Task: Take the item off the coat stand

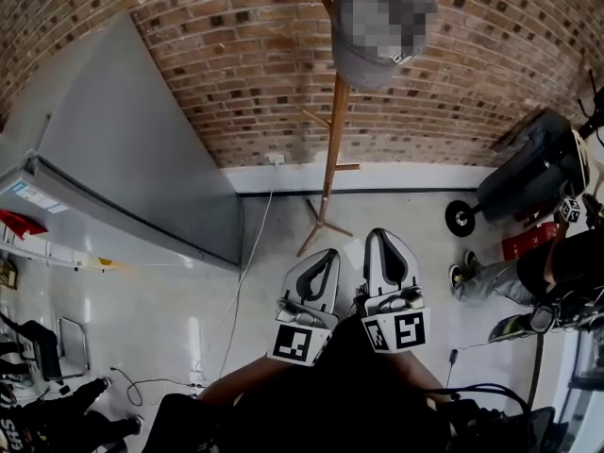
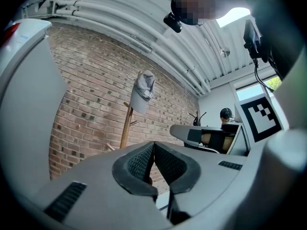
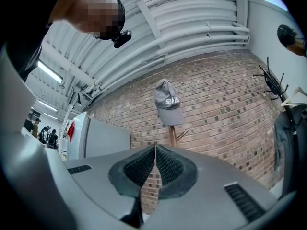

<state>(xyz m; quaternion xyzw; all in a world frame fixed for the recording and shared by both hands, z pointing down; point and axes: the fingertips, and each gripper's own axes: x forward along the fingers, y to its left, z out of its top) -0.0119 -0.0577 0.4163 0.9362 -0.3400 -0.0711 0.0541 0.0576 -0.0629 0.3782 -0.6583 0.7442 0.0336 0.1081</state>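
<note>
A grey cap point(image 1: 363, 59) hangs on top of a wooden coat stand point(image 1: 332, 149) against the brick wall; the cap point(image 2: 143, 94) also shows in the left gripper view and the cap point(image 3: 168, 104) in the right gripper view, well ahead of the jaws. My left gripper point(image 1: 329, 256) and right gripper point(image 1: 380, 237) are held side by side, low and near my body, well short of the stand. Both are shut with nothing between the jaws. The left gripper point(image 2: 153, 144) and right gripper point(image 3: 155, 147) have their tips touching.
A large grey cabinet point(image 1: 123, 159) leans along the left. White cables point(image 1: 247, 262) run over the floor from a wall socket. At right stand a dark wheeled cart point(image 1: 528, 173) and a seated person point(image 1: 528, 272). More clutter lies at bottom left.
</note>
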